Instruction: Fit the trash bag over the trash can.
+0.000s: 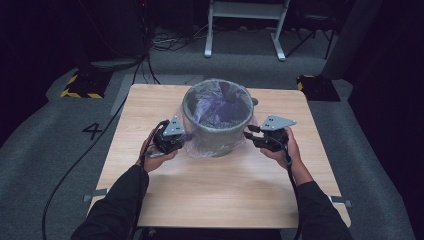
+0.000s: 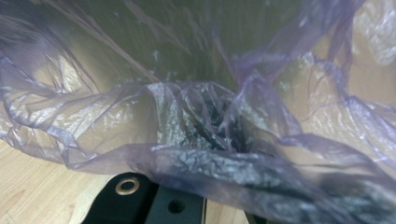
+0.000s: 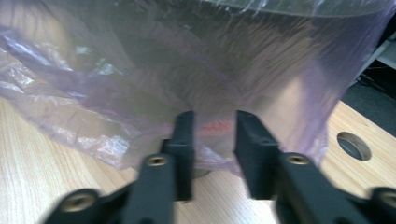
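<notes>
A grey round bin (image 1: 218, 134) stands on the wooden table (image 1: 210, 190), lined with a thin purple see-through plastic bag (image 1: 215, 102) whose edge hangs down outside the wall. My left gripper (image 1: 181, 141) is against the bin's left side. In the left gripper view the bag (image 2: 201, 158) lies bunched over the jaws and hides them, gathered as if pinched. My right gripper (image 1: 251, 135) is at the bin's right side. Its jaws (image 3: 215, 135) stand apart with a gap, and their tips are at the bag's (image 3: 140, 70) lower hem near the tabletop.
A round hole (image 3: 354, 145) is cut in the table just behind the bin. Beyond the table lie grey carpet, cables, a white frame's legs (image 1: 245, 30) and two yellow-and-black striped bases (image 1: 82, 85). The near half of the tabletop is bare wood.
</notes>
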